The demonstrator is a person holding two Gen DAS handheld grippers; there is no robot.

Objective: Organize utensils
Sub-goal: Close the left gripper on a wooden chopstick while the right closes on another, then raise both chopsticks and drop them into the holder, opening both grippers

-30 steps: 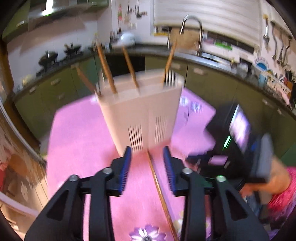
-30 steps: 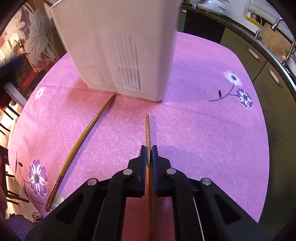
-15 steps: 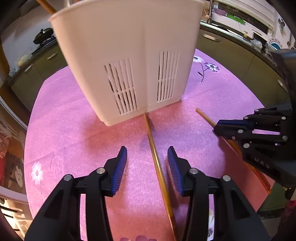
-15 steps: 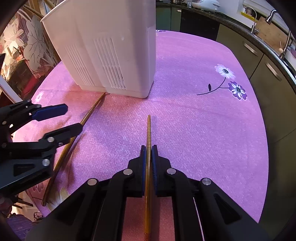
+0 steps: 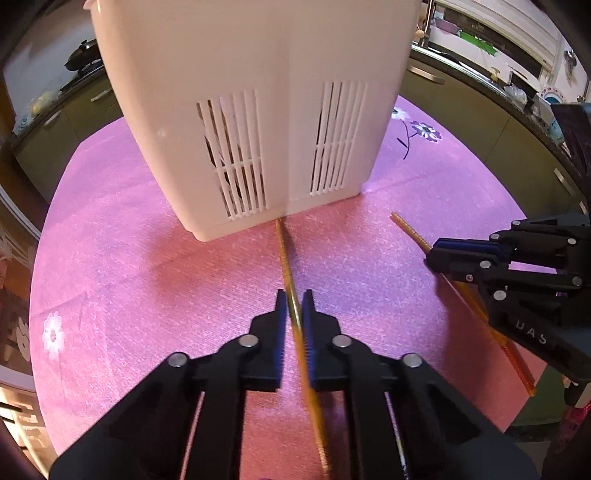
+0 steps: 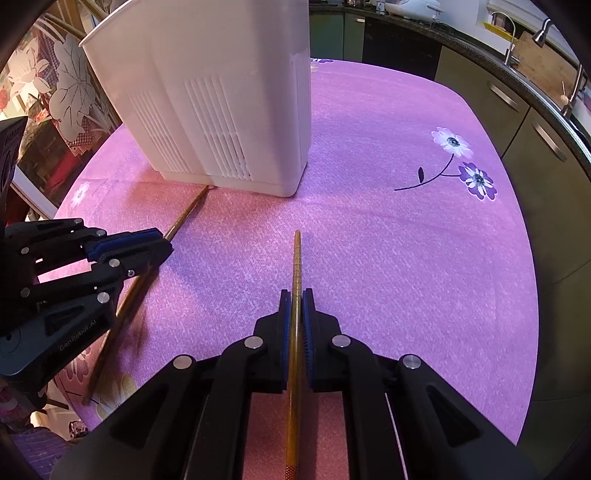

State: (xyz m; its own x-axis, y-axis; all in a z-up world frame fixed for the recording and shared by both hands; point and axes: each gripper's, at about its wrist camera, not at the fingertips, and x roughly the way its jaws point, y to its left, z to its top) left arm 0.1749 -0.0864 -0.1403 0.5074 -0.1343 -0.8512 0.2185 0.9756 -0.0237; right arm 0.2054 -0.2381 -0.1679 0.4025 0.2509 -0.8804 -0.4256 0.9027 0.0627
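A tall white slotted utensil holder (image 5: 258,110) (image 6: 221,92) stands on the pink flowered tablecloth (image 5: 129,277). My left gripper (image 5: 294,306) (image 6: 166,243) is low over the cloth, its jaws closing tight, with the pads pressing on a thin golden-brown chopstick (image 5: 284,251) (image 6: 188,210). That chopstick's far tip touches the holder's base. My right gripper (image 6: 294,299) (image 5: 434,254) is shut on a second chopstick (image 6: 296,254) (image 5: 410,230), which points toward the holder and lies close to the cloth.
The round table's edge (image 6: 524,295) drops off at the right toward green kitchen cabinets (image 6: 546,155). A sink tap (image 6: 511,33) and worktop lie behind. Flower-patterned panels (image 6: 66,85) stand at the left behind the holder.
My left gripper came down toward the table and its jaws went from wide open either side of the chopstick to shut on it. My right gripper kept still, holding its chopstick.
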